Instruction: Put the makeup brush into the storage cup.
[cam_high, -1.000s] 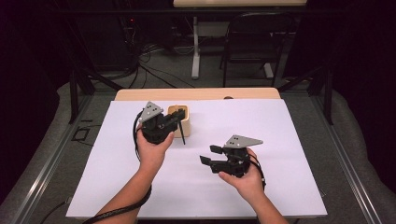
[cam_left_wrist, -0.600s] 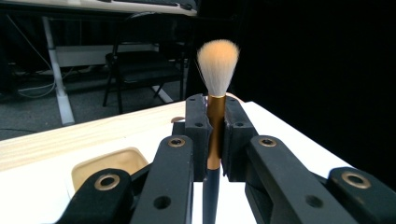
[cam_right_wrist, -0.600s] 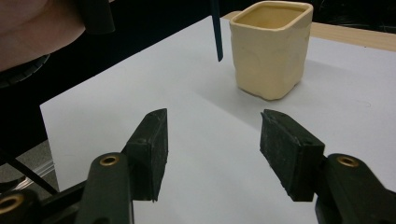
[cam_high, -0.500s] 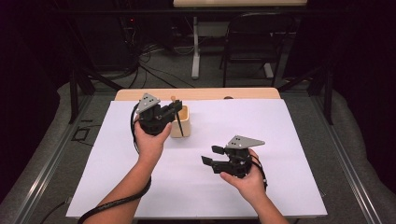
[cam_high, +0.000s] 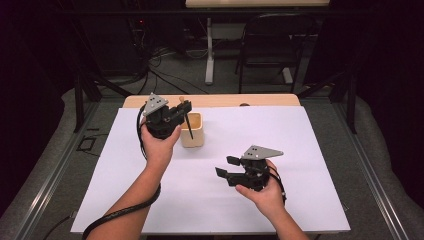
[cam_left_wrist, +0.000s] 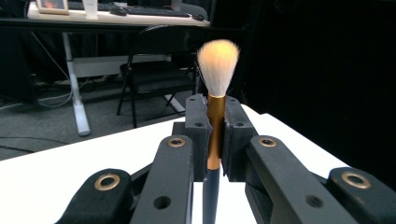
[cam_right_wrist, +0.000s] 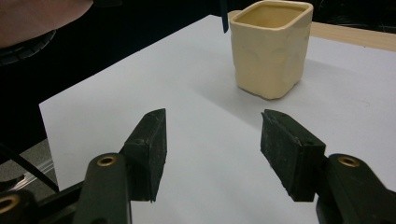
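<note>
Left hand-held gripper (cam_left_wrist: 215, 140) around unlabelled brush (cam_left_wrist: 216, 70)

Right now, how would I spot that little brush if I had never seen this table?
Find the white-covered table, then the cream square ceramic cup near its far edge. Just above it, the left gripper clamps the brush: dark handle, copper collar, pale fluffy bristles pointing up.

Brush (cam_left_wrist: 217, 98): soft bristles, glossy copper ferrule; cup (cam_right_wrist: 272, 48): smooth matt ceramic.
</note>
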